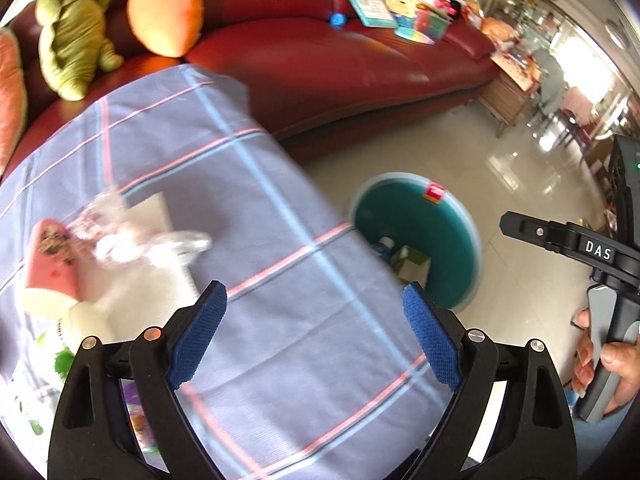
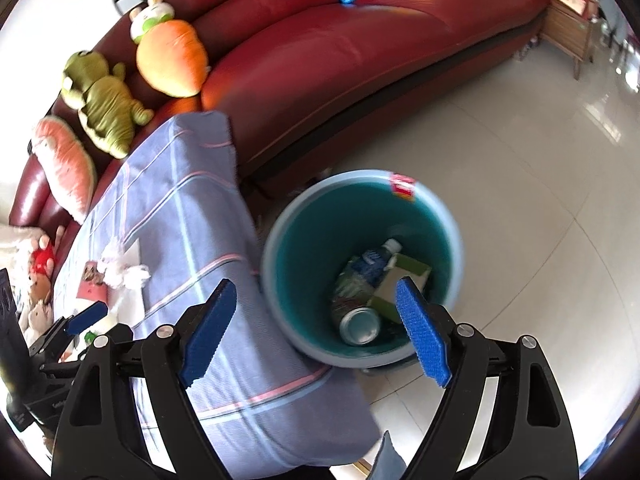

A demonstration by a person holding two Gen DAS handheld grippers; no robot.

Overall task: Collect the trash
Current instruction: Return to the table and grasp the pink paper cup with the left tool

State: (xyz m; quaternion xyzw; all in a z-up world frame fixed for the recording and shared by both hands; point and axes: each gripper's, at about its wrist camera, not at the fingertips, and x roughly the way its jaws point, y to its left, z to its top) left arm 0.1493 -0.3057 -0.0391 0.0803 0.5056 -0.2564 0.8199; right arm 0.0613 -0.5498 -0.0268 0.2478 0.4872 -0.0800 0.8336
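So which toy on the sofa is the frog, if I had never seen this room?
Start at the red leather sofa behind the cloth-covered table. Three plush toys sit along its left end; the frog is the middle one, between the watermelon-slice cushion and the orange carrot. It is the only olive-green one, with limbs.

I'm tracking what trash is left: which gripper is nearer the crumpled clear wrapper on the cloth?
Left. The left gripper hovers over the cloth beside the wrapper; the right gripper hangs over the bin, farther off.
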